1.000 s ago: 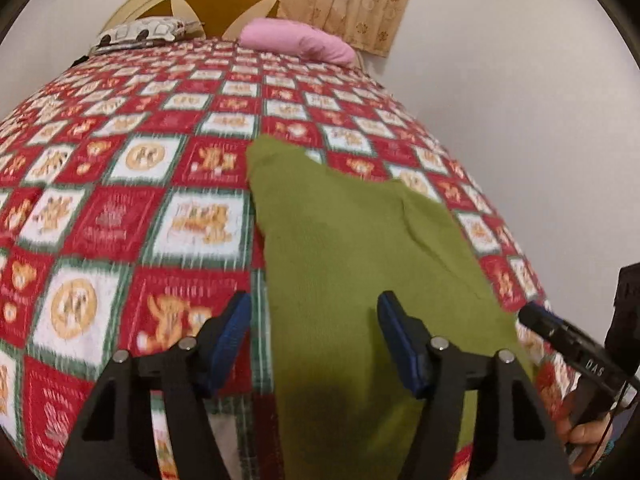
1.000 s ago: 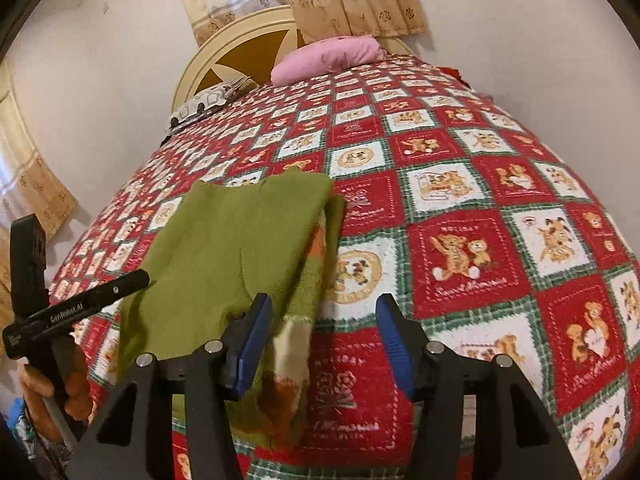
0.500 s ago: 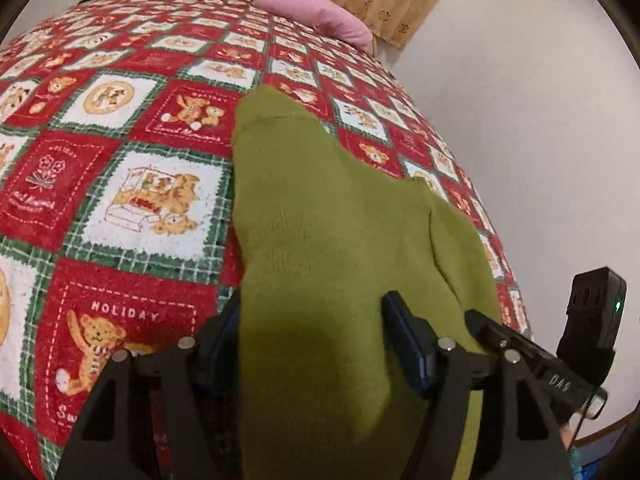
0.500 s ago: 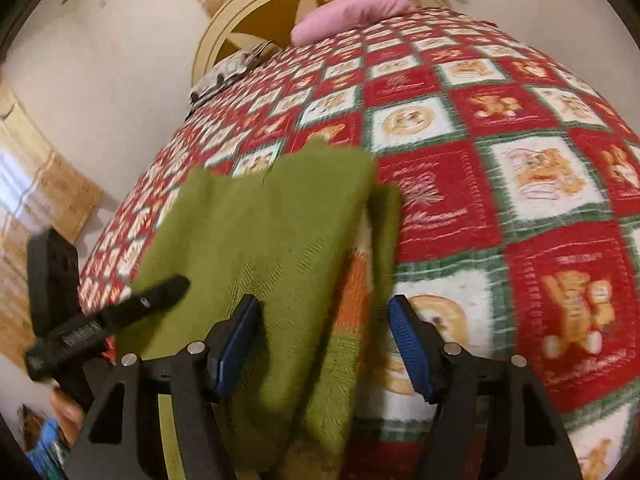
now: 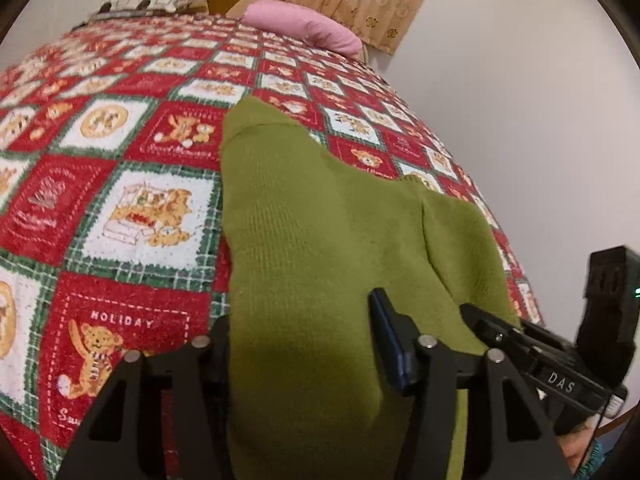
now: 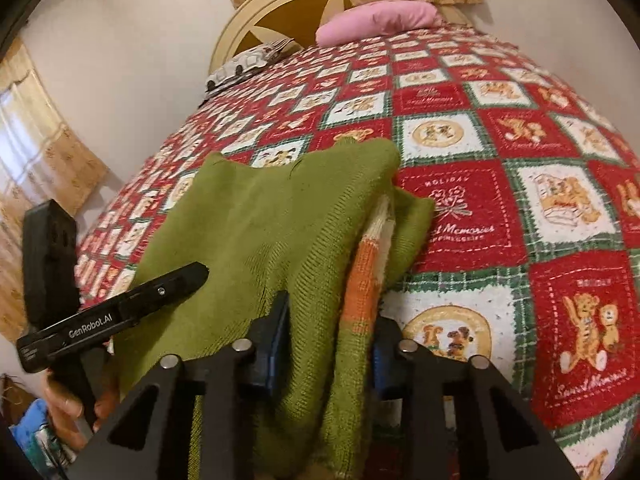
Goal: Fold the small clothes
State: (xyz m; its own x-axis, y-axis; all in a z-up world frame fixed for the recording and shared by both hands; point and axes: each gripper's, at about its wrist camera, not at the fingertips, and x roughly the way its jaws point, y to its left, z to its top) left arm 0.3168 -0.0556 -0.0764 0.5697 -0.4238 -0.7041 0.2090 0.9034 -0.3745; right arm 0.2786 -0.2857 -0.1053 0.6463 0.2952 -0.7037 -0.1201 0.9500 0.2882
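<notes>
A small green knitted sweater [image 5: 320, 240] lies on the bed near its front edge, folded lengthwise, with an orange and white stripe [image 6: 364, 280] showing along its right fold. My left gripper [image 5: 308, 344] is open with the sweater's near left edge between its fingers. My right gripper [image 6: 328, 344] has closed partway around the near right edge, the cloth bunched between its blue pads [image 6: 276, 344]. Each gripper shows in the other's view: the right one [image 5: 532, 356] and the left one [image 6: 120, 312].
The bed wears a red, white and green teddy-bear quilt [image 5: 120, 208]. A pink pillow [image 5: 304, 30] and a patterned pillow [image 5: 144, 0] lie by the round headboard [image 6: 288, 12]. A white wall runs along the bed's side. Curtains hang behind.
Both grippers have moved forward and down onto the sweater's near edge. The right gripper's fingers have narrowed around the cloth. The sweater now sits between both pairs of fingers.
</notes>
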